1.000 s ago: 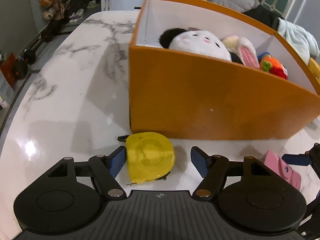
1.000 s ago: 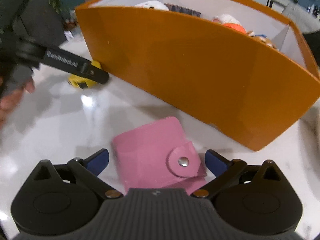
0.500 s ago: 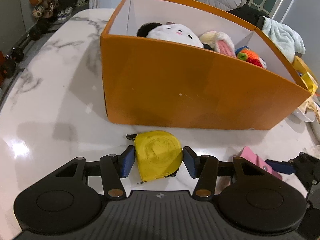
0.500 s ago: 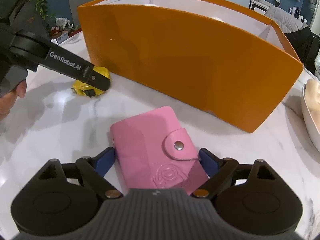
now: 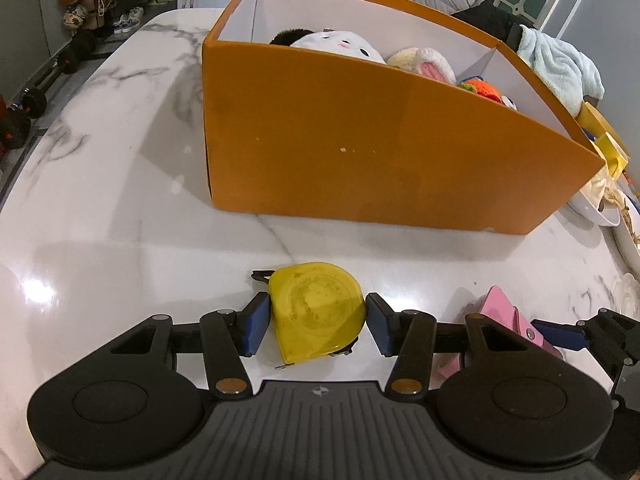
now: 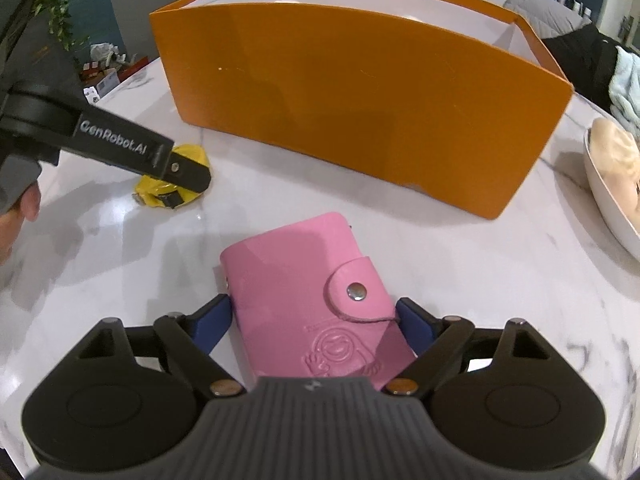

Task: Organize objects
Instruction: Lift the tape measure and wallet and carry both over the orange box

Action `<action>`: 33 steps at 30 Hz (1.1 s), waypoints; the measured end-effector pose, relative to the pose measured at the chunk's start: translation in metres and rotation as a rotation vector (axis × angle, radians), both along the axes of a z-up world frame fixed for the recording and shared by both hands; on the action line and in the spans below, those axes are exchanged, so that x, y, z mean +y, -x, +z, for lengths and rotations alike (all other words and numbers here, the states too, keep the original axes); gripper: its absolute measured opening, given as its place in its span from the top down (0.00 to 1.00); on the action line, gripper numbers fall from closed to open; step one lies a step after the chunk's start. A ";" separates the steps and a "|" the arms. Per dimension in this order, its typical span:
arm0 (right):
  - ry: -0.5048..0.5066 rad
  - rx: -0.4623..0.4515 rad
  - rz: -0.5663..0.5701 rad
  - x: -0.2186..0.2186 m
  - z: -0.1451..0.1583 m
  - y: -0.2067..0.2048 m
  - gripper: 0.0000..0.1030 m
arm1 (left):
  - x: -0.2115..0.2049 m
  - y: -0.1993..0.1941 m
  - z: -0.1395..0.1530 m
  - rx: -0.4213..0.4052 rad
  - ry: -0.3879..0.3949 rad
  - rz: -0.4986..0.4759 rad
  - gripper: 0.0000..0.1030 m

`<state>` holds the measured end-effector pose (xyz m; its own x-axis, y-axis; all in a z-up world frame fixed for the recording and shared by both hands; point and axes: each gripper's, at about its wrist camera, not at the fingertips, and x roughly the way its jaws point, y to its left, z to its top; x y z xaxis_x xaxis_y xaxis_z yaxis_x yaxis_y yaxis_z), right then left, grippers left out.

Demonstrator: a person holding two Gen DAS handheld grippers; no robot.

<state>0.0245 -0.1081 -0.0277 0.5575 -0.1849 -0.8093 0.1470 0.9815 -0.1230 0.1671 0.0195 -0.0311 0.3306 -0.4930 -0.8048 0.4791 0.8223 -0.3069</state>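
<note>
The left gripper [image 5: 316, 322] pinches a yellow tape measure [image 5: 316, 310] lying flat on the marble surface [image 5: 100, 200], its tape tip toward 7 o'clock. The right gripper [image 6: 314, 318], jaws just closed, clamps a pink wallet [image 6: 308, 304], long axis toward 11 o'clock, orange box [image 6: 360, 92] beyond at 12.

Left gripper [image 5: 317, 321]: angled downward – blue pads pressed against both sides of a yellow tape measure [image 5: 316, 310].
Right gripper [image 6: 313, 318]: angled downward – jaws just drawn in, pads set against a pink wallet [image 6: 308, 304].
Hand [image 6: 18, 216]: glimpsed behind the left gripper.
</note>
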 end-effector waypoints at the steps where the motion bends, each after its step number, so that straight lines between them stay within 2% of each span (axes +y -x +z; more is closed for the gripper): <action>1: 0.003 0.002 -0.004 0.001 0.000 0.000 0.14 | 0.000 0.002 0.000 -0.003 -0.002 -0.001 0.41; 6: 0.004 0.003 -0.031 -0.002 0.003 0.007 0.14 | 0.002 0.017 0.001 -0.018 -0.018 -0.003 0.41; 16: -0.019 -0.002 -0.124 0.001 0.005 0.022 0.15 | 0.000 0.057 0.017 -0.129 -0.079 -0.010 0.41; 23: -0.003 -0.021 -0.140 0.007 0.019 0.032 0.15 | -0.002 0.075 0.030 -0.179 -0.082 -0.031 0.41; 33: 0.029 -0.054 -0.131 0.018 0.047 0.039 0.15 | -0.001 0.079 0.049 -0.233 -0.069 -0.041 0.41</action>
